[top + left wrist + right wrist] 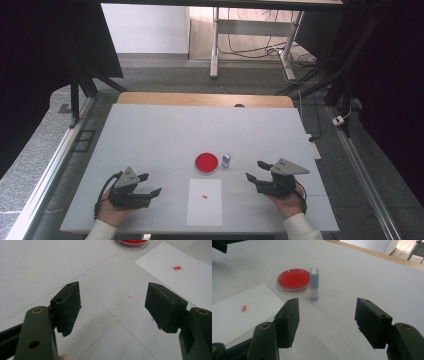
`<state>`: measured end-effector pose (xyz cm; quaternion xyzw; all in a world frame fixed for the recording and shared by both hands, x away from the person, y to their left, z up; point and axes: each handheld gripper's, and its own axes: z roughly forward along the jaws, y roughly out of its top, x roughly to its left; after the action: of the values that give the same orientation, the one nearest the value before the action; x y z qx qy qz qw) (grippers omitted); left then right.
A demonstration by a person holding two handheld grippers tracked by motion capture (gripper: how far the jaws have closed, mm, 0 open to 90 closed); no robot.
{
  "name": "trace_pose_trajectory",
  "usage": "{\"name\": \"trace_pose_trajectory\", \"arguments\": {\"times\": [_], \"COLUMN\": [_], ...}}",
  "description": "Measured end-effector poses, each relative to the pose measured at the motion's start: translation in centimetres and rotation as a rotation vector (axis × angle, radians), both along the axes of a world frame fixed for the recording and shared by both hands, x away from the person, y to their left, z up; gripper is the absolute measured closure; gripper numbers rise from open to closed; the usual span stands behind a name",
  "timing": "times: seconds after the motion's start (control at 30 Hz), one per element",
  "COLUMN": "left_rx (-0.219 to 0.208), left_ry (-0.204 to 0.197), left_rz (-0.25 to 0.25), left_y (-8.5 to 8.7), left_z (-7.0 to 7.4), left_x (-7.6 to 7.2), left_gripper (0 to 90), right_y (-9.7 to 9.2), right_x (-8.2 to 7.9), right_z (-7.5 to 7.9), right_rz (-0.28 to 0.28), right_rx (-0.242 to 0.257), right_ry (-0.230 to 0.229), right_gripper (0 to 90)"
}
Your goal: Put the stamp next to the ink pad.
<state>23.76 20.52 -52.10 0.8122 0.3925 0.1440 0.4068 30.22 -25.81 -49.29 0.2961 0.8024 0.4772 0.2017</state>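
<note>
so far both grippers stand wide and empty: left gripper [150,184] at lower left, right gripper [256,170] at lower right nearing the small blue stamp [226,160] beside the red dish [206,162]; stamp not yet picked up, paper [205,210] mostly blank

red dish [131,243] cut off at top edge, small blue block [314,283] blurred

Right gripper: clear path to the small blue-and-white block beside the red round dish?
Probably yes. The right gripper faces the small blue-and-white block with open jaws, bare table between them.
</note>
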Motion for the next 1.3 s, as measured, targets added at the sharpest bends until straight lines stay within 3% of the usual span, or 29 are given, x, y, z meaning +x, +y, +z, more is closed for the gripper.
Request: {"name": "trace_pose_trajectory", "arguments": {"times": [0.3, 0.5, 1.3], "left_rx": [0.004, 0.009, 0.024], "left_ry": [0.007, 0.009, 0.009], "left_rz": [-0.011, -0.011, -0.009], "left_y": [-0.2, -0.3, -0.3], "left_z": [-0.1, -0.1, -0.3], "left_x": [-0.1, -0.1, -0.1], "left_gripper": [28.6, 28.6, 28.6], "right_y": [-4.3, -6.1, -5.2], "right_x": [-1.5, -1.5, -1.2], "right_z": [-1.1, -1.8, -1.7], "right_rz": [-0.048, -0.059, -0.032], "right_rx": [-0.023, -0.026, -0.028], "right_ry": [-0.008, 0.008, 0.016], "right_gripper": [35.2, 35.2, 35.4]}}
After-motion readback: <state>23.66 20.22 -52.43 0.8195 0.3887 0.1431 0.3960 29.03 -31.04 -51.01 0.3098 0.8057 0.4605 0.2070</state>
